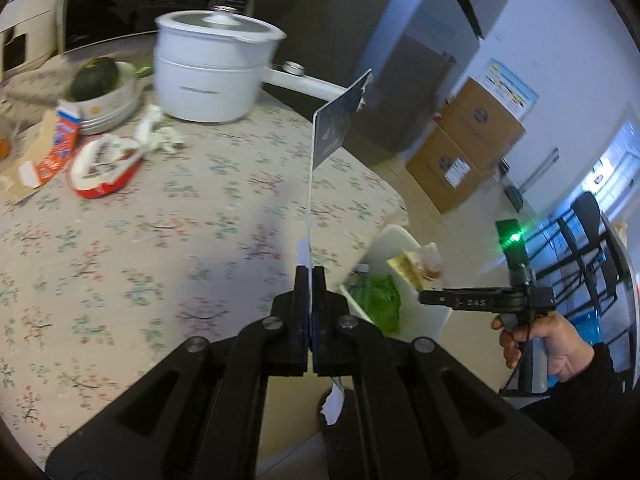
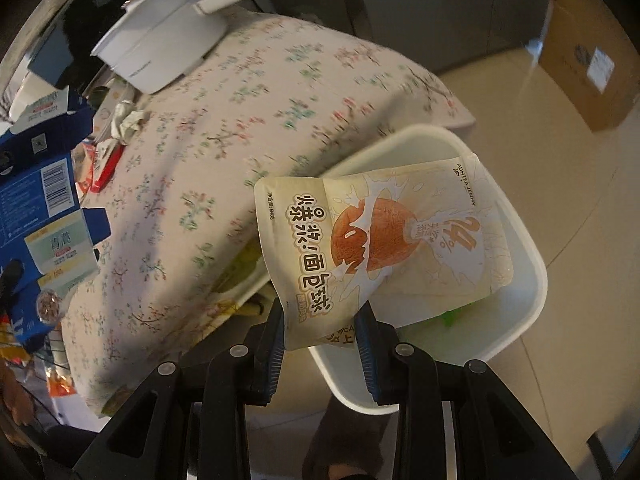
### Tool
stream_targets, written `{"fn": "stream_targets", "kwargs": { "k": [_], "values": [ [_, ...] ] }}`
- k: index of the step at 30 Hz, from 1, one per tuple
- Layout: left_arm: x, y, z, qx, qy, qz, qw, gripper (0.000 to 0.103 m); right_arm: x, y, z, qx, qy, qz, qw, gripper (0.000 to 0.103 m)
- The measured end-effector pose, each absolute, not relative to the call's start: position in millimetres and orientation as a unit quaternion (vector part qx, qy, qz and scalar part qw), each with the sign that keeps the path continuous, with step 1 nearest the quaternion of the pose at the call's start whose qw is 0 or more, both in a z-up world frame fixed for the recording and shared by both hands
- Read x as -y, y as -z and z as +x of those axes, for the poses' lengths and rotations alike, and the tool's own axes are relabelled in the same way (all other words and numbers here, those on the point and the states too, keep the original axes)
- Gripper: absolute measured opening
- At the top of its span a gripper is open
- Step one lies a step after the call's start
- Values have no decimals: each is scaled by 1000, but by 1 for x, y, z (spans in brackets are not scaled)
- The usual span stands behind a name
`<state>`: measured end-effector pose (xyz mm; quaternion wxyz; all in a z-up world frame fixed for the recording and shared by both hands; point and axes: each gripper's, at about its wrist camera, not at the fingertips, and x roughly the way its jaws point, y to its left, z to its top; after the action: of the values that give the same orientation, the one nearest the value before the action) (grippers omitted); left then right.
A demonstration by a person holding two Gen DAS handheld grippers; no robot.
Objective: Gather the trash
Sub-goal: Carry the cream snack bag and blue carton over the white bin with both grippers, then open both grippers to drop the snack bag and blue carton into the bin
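My left gripper (image 1: 308,276) is shut on a flattened blue carton (image 1: 340,120), held edge-on above the floral table; the carton also shows in the right wrist view (image 2: 44,184). My right gripper (image 2: 322,312) is open, and a beige bread-snack pouch (image 2: 384,236) hangs between its fingers over the white trash bin (image 2: 524,248); whether the fingers still touch the pouch is unclear. In the left wrist view the bin (image 1: 390,240) stands beside the table with a green wrapper (image 1: 380,300) inside, and the right gripper (image 1: 424,298) holds the pouch (image 1: 416,266) above it.
A white electric pot (image 1: 212,72) with a long handle stands at the table's far side. An orange carton (image 1: 56,148), a red-white wrapper (image 1: 108,164) and crumpled tissue (image 1: 160,136) lie on the tablecloth (image 1: 140,260). A bowl with a squash (image 1: 96,80) sits behind. Cardboard boxes (image 1: 468,144) stand on the floor.
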<state>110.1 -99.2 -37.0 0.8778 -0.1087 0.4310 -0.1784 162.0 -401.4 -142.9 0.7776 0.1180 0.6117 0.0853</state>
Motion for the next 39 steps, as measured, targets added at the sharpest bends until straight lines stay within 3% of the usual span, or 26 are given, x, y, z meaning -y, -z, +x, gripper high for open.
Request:
{"fn": "stream_targets", "kwargs": {
  "k": [4,8,11,16,36,37,38,39],
  "values": [
    [129,44,114,-441,195,-97,871,1,410,150,162,-618,-87,131,771,38],
    [157,48,121,-448,210,-89,864,1,422,155,162,-621,-78,135,768,49],
    [182,49,123,-444,225,-74,864,1,437,145,157,-609,-66,136,779,59],
    [221,55,127,-441,253,-55,859,1,461,122,143,-582,-45,123,803,66],
    [281,108,153,-453,290,-42,842,2,520,117,125,-566,6,139,812,69],
    [281,110,154,-453,287,-43,843,3,519,117,126,-566,7,139,812,69],
    [279,110,155,-454,284,-45,843,11,519,117,126,-566,9,139,812,70],
    [276,110,155,-453,282,-47,845,26,518,116,127,-566,12,137,813,70]
  ]
}}
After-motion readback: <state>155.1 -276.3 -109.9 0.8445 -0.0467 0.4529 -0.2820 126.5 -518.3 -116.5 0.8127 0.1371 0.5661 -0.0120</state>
